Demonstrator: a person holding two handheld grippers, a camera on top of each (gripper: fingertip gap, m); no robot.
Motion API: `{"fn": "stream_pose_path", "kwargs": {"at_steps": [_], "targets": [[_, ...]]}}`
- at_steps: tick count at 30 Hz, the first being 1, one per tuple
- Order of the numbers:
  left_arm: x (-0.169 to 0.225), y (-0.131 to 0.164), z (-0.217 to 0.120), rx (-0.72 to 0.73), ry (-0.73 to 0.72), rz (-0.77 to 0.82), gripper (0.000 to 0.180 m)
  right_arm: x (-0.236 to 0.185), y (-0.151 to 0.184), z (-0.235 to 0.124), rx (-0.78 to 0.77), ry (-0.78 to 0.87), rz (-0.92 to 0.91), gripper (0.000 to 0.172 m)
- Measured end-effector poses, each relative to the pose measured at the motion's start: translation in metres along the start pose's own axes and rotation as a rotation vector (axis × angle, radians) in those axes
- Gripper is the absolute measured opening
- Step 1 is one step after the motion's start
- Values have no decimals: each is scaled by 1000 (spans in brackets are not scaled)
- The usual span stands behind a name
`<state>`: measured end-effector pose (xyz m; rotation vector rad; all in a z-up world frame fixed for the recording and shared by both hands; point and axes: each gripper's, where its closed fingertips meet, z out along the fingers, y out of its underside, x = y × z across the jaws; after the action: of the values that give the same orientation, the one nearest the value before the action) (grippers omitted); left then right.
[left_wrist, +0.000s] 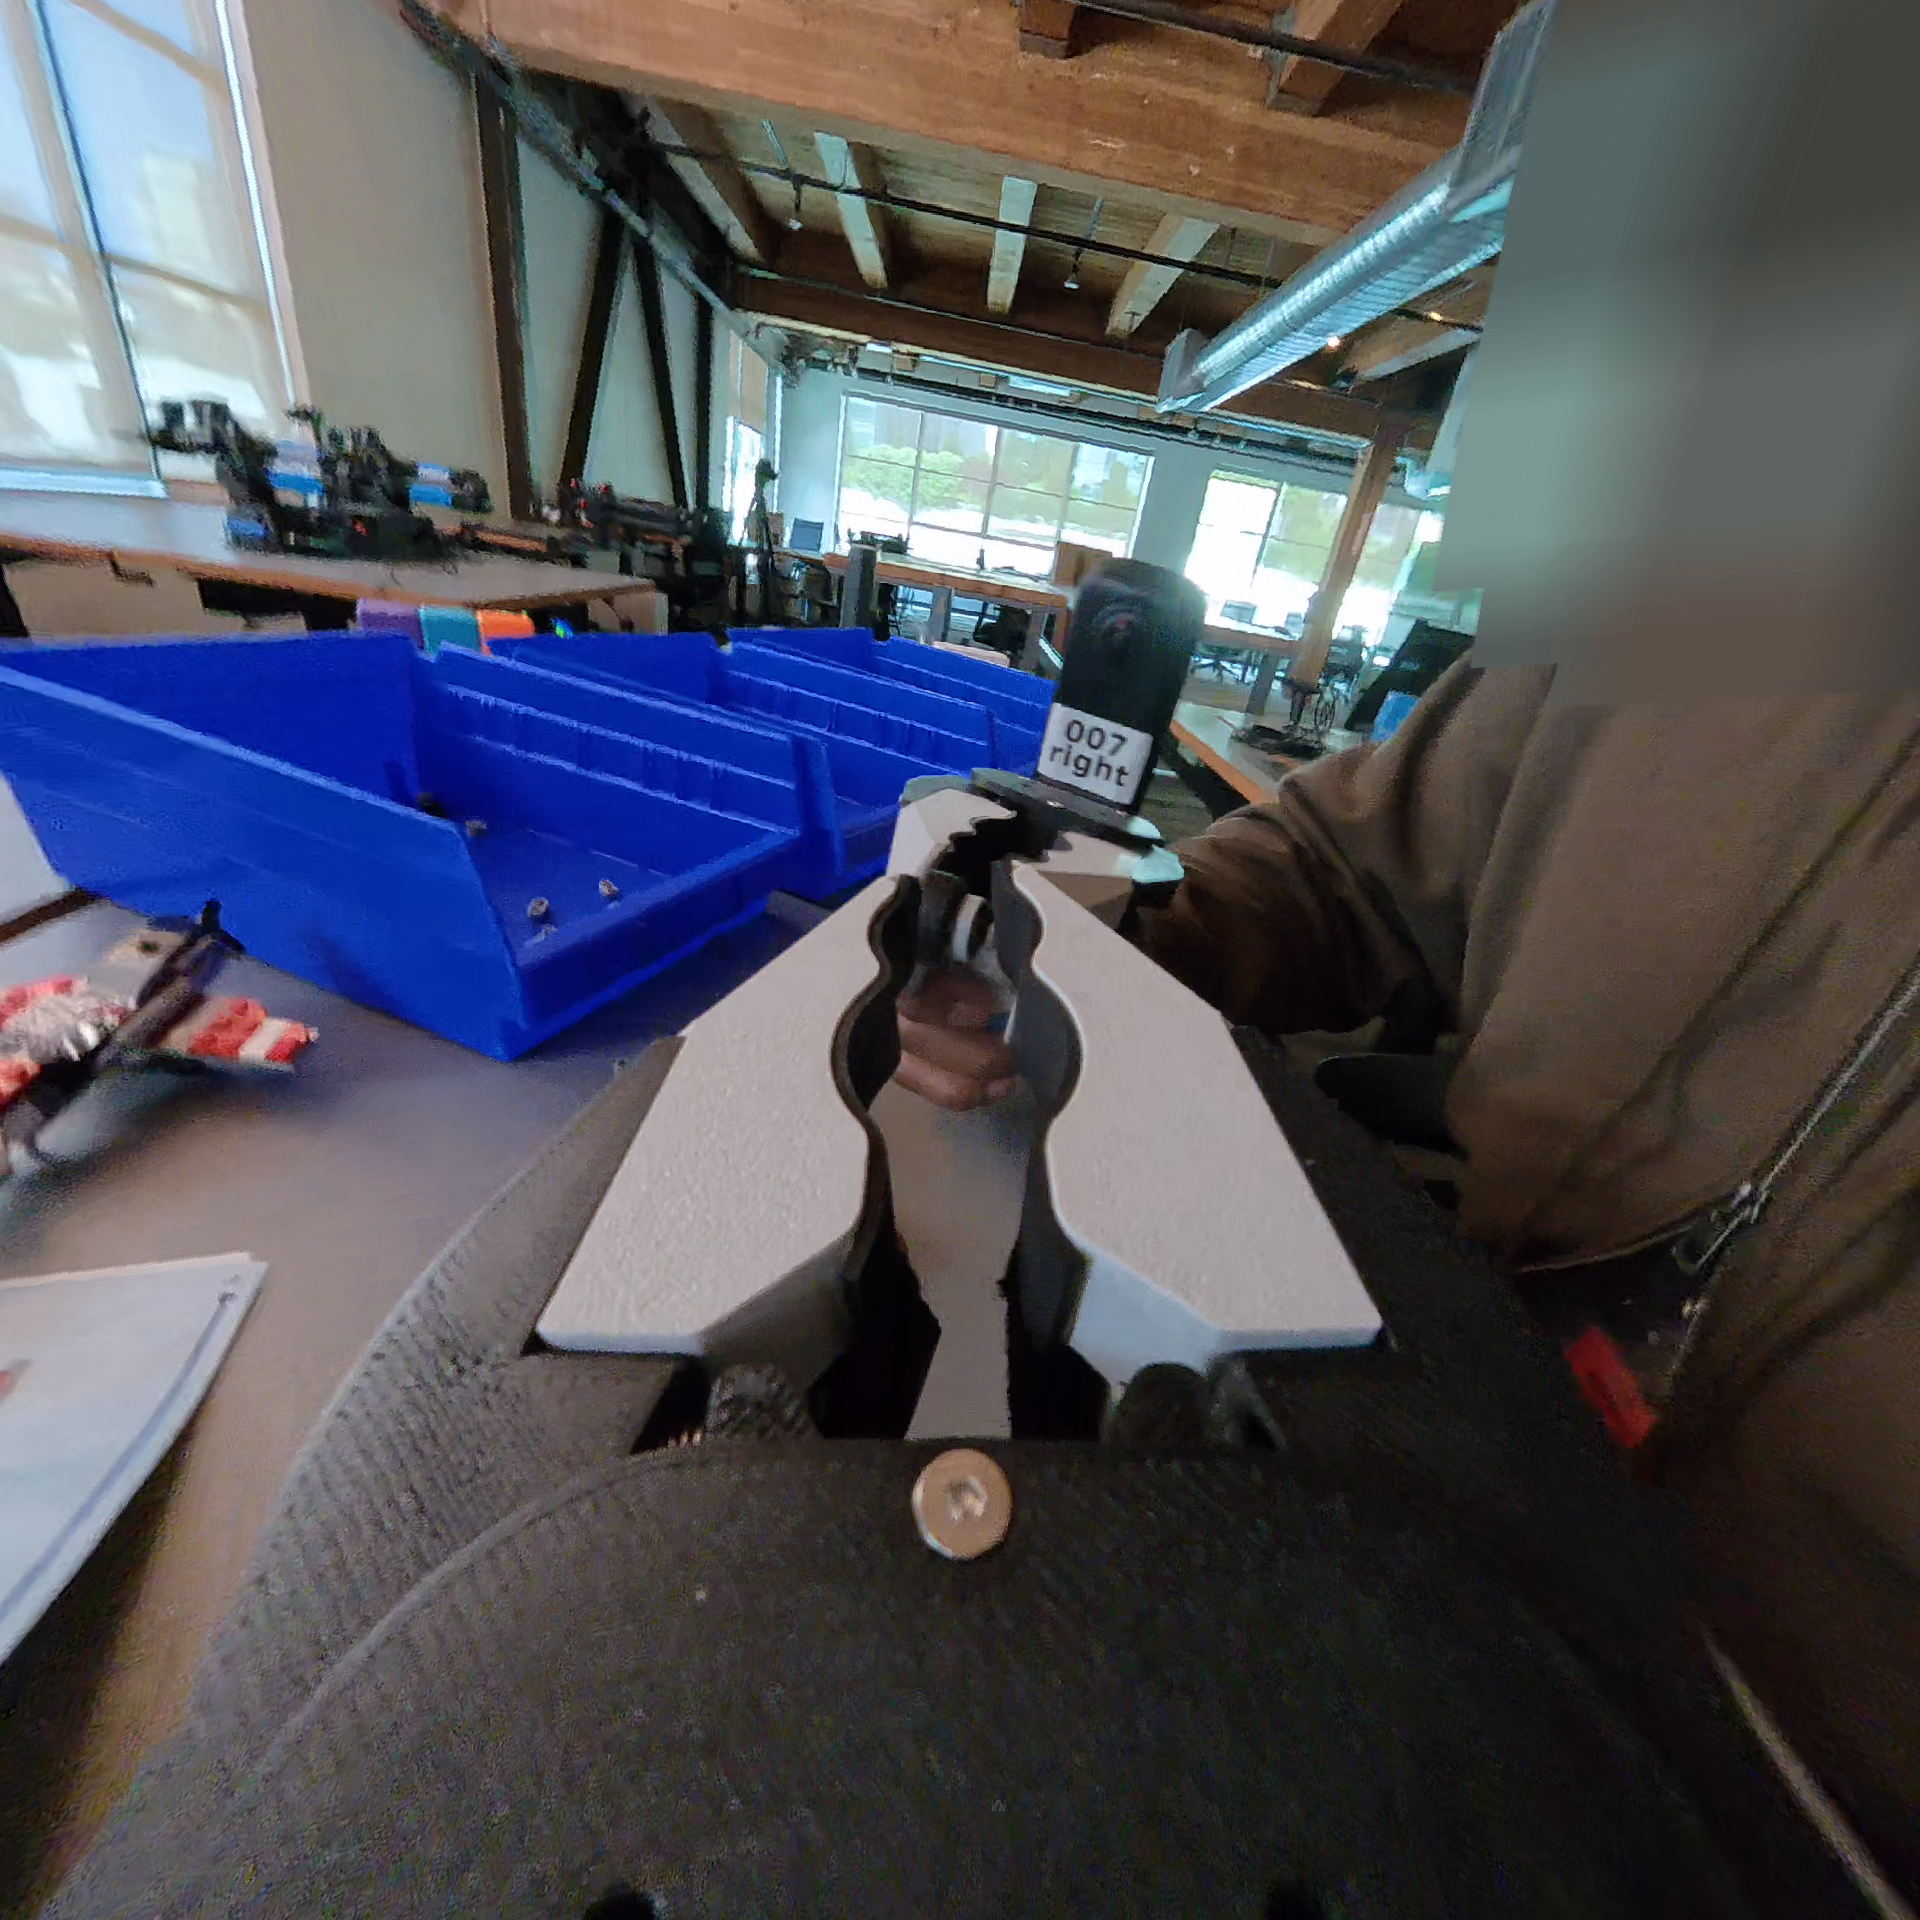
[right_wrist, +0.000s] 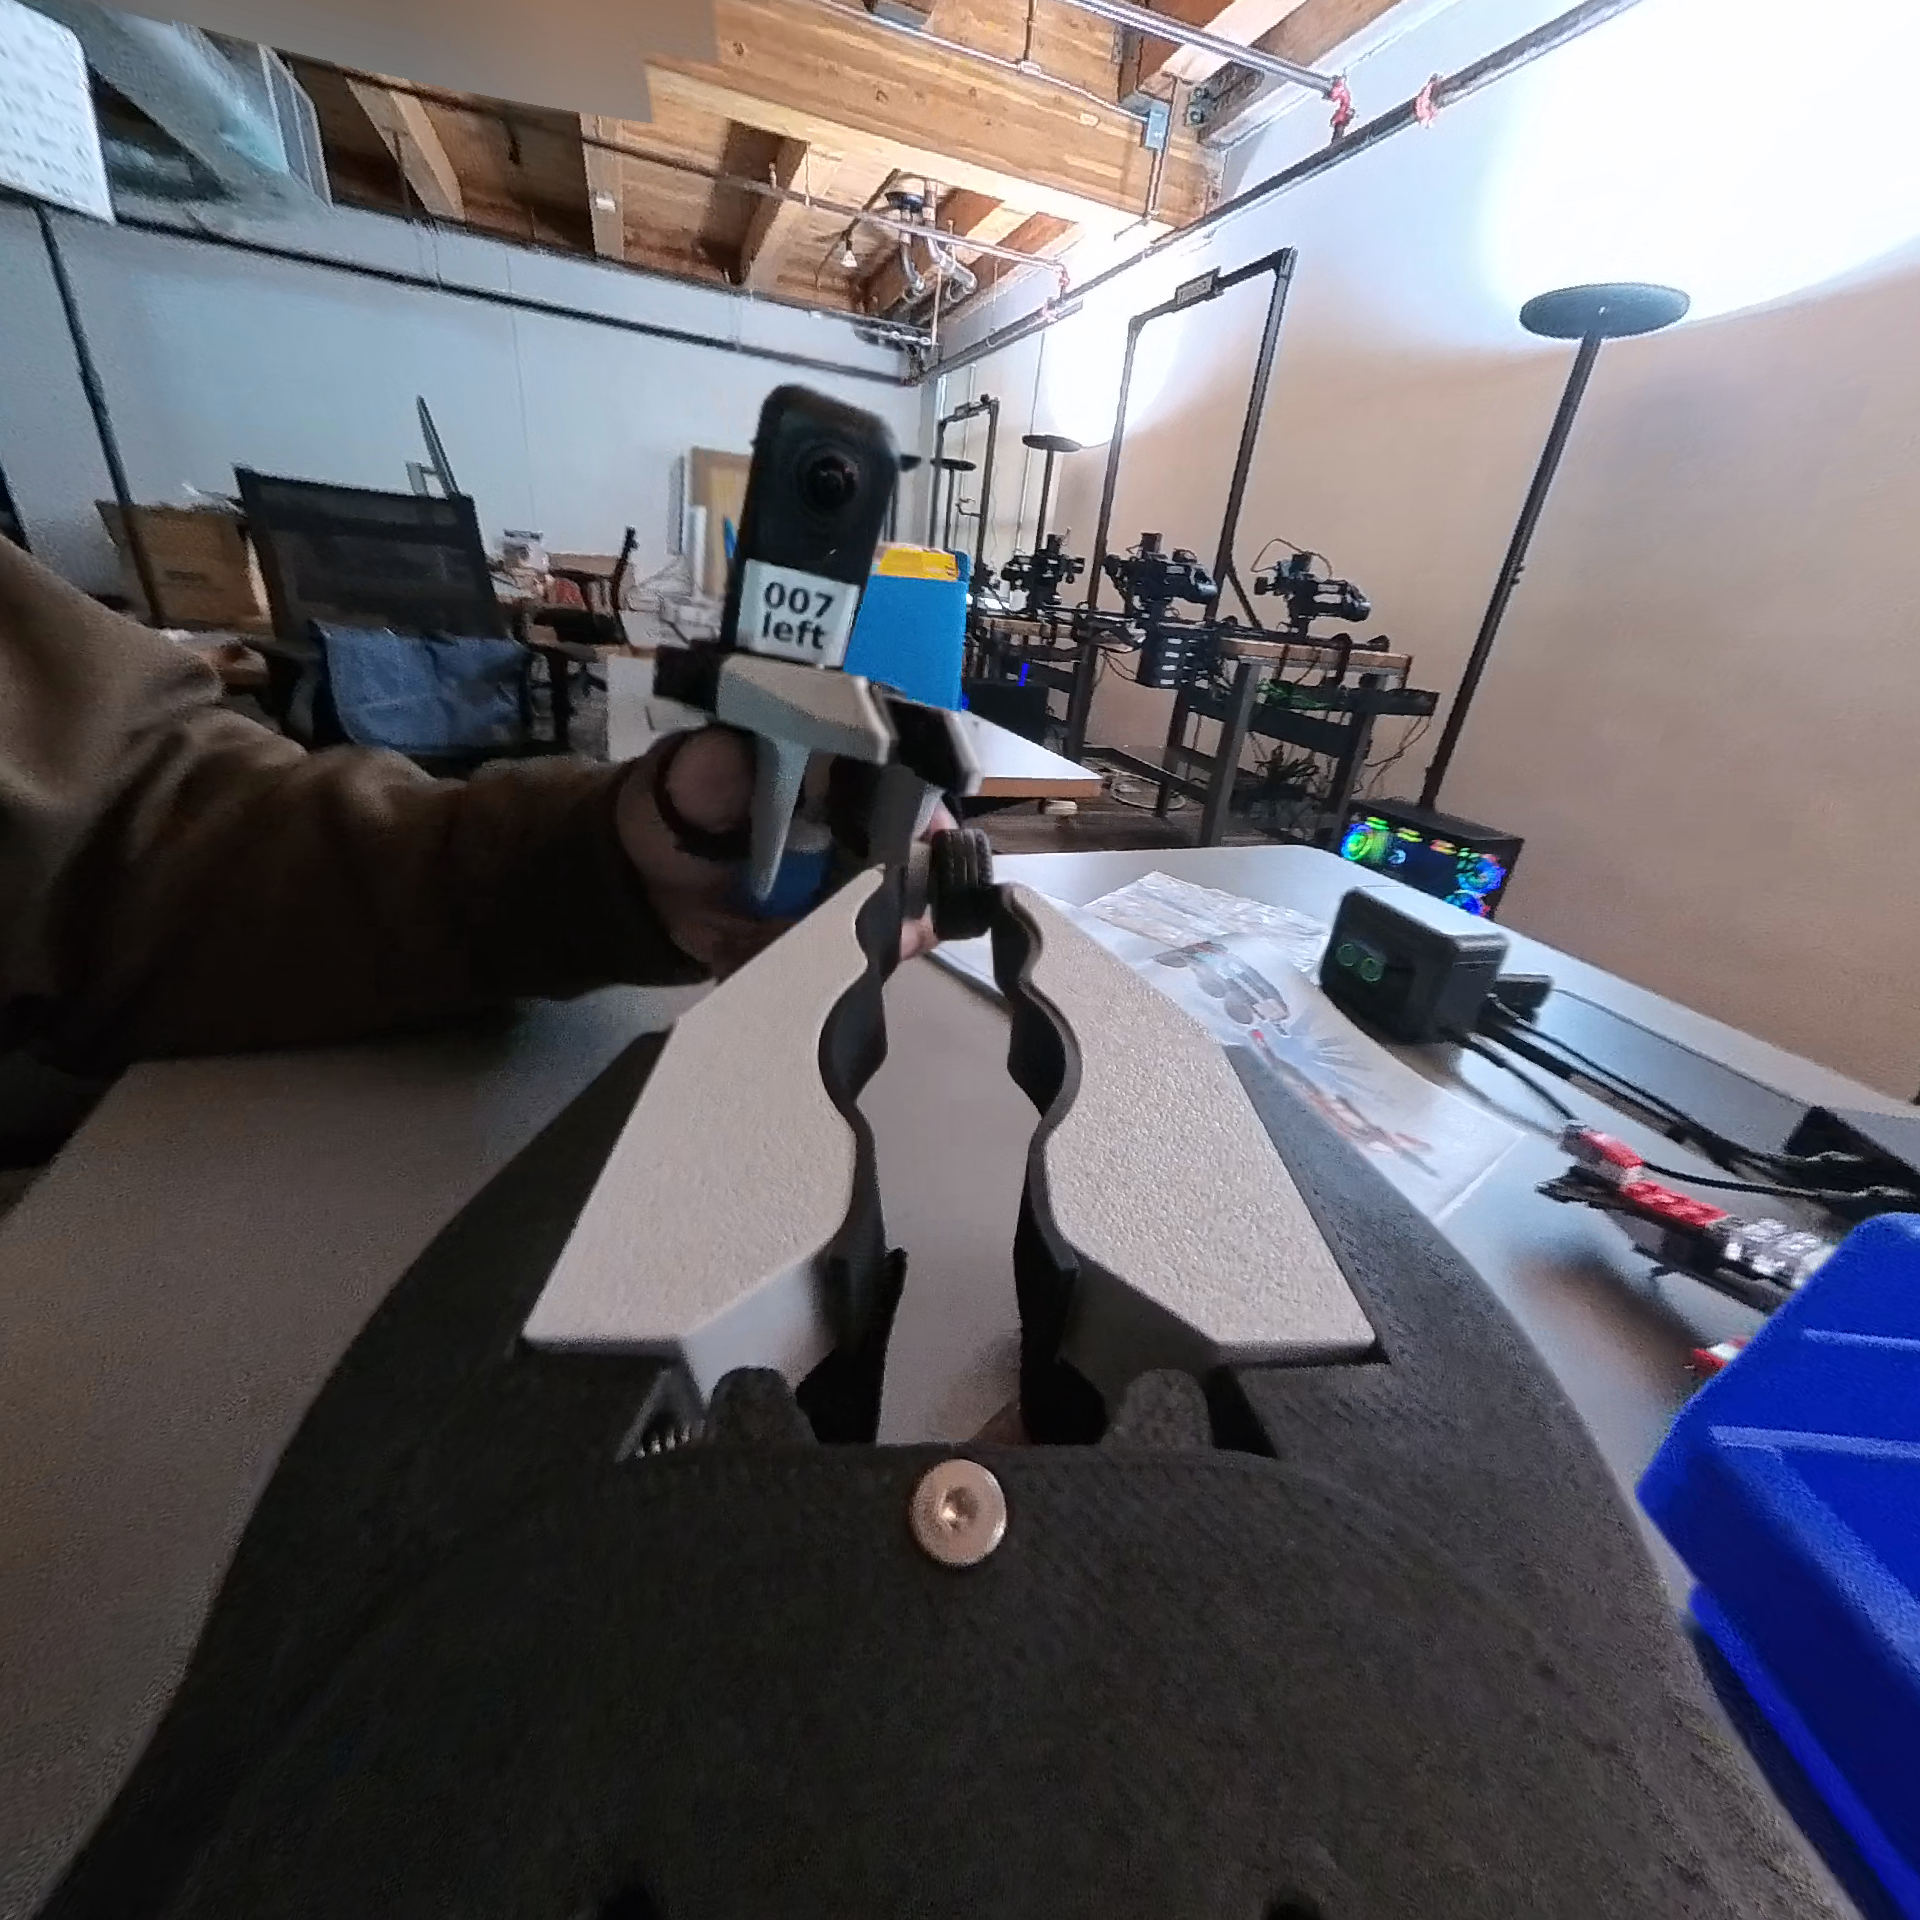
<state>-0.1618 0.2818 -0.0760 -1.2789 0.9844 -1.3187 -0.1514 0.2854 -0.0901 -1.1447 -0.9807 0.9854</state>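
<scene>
My two grippers face each other above the table and meet at a small black wheel (left_wrist: 933, 925) with a white hub. In the left wrist view the wheel sits between the tips of my left gripper (left_wrist: 954, 916) and fills the gap from pad to pad. My right gripper (left_wrist: 971, 844) ends just behind and above it. In the right wrist view the wheel (right_wrist: 961, 883) stands edge-on at the tips of my right gripper (right_wrist: 943, 909), against the right pad. My left gripper (right_wrist: 899, 821) reaches down to the wheel's left side. A hand shows behind each gripper.
Blue plastic bins (left_wrist: 312, 883) stand in a row at the left, with a few small parts inside; one bin (right_wrist: 1818, 1455) is at the lower right. A red and white brick model (left_wrist: 229, 1029) (right_wrist: 1662, 1216), a booklet (left_wrist: 104, 1382), printed sheets (right_wrist: 1330, 1039) and a black box with cables (right_wrist: 1413, 966) lie on the table. The tips of both grippers are at nearly the same place.
</scene>
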Motion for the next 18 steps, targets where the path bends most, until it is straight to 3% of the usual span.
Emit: {"fn": "stream_pose_path", "kwargs": {"at_steps": [7,12,18], "targets": [[-13,10,1,-84,-40,-262,18,-4,3,2,-27,34,-186,17],[-19,12,1,-45,3,-586,30,-2,1,1,-47,96,-381,17],[-16,19,2,-48,42,-750,36,-3,1,2,-99,180,-687,17]]}}
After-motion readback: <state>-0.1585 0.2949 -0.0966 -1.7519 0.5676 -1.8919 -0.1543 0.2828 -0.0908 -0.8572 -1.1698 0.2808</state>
